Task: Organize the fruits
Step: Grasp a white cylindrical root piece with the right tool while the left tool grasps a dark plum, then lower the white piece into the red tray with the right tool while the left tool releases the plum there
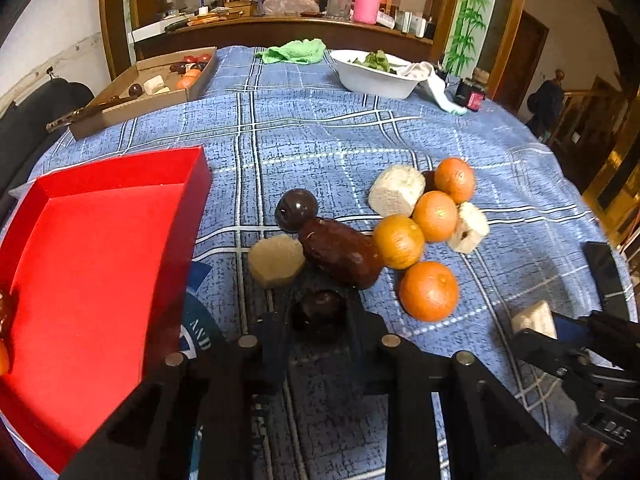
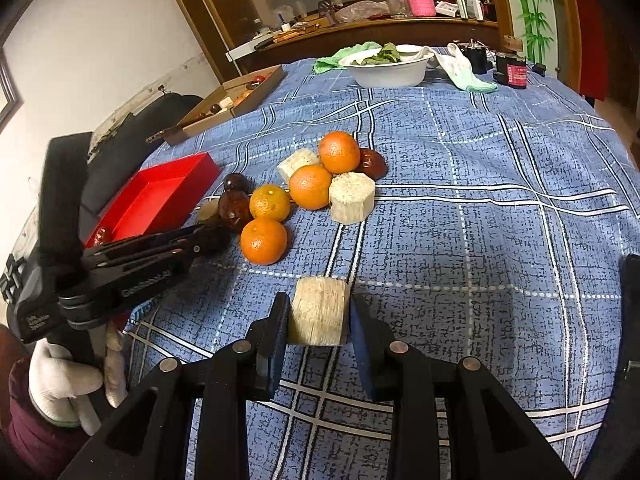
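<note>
1. Fruit pile mid-counter: four oranges (image 1: 429,290), pale cane chunks (image 1: 396,191), a dark plum (image 1: 296,210), a brown oblong fruit (image 1: 340,253).
2. Left gripper (image 1: 319,316): fingers closed around a small dark fruit (image 1: 320,310), just beside the pile.
3. Right gripper (image 2: 319,320): fingers (image 2: 276,332) flank a pale cane piece (image 2: 318,311); contact unclear.
4. Red tray (image 1: 92,248) left of the pile on the blue plaid counter (image 1: 320,128).

Blue tablecloth (image 2: 460,168), plaid lines in white and black. Red tray (image 1: 100,248). Four oranges (image 2: 264,241), orange; one yellower. Pale cream fibrous chunk (image 2: 318,312). Dark maroon round fruit (image 1: 296,210); reddish-brown oblong fruit (image 1: 340,254). Black grippers (image 2: 318,344). Possibly dark brown fruit (image 1: 320,308), shadowed.
</note>
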A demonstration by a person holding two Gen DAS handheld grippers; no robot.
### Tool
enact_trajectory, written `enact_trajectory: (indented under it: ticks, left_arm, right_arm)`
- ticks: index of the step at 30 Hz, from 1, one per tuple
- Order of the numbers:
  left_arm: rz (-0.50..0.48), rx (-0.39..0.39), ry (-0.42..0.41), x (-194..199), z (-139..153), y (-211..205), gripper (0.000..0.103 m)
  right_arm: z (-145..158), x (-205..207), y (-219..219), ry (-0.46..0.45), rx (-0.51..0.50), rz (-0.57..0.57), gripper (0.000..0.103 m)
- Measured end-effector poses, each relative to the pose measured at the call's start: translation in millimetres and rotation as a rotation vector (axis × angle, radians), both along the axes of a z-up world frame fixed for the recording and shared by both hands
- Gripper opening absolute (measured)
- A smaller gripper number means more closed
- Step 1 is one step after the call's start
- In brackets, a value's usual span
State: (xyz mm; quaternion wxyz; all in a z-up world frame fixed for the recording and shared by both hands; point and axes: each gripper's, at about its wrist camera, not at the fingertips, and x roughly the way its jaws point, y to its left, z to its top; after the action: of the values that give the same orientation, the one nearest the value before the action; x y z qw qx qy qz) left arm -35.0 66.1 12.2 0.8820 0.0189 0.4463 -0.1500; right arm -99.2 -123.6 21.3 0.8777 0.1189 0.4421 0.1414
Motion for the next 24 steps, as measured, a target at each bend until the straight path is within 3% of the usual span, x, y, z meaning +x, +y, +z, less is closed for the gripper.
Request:
enact_trajectory:
  ticks: [5,10,16,24]
  left_arm:
    - [0.034,-0.103,-0.031,-14,21,24,0.023]
    - [0.126,-0.204,-0.100,-32,53,76,0.024]
    - [0.269,-0.189,-0.162,-40,67,136,0.024]
    - [0.425,-0.167,-0.160,-44,53,197,0.024]
  right_arm:
    - [2,-2,2,-0.013,-0.021,-0.007,0.032]
    - [13,-9,7,-0.032,-0.005,-0.014,0.032]
    - [47,-10,53,-0.091,-0.014,0.074,0.032]
    - [64,11,144,-0.096,0.023,0.244,0.033]
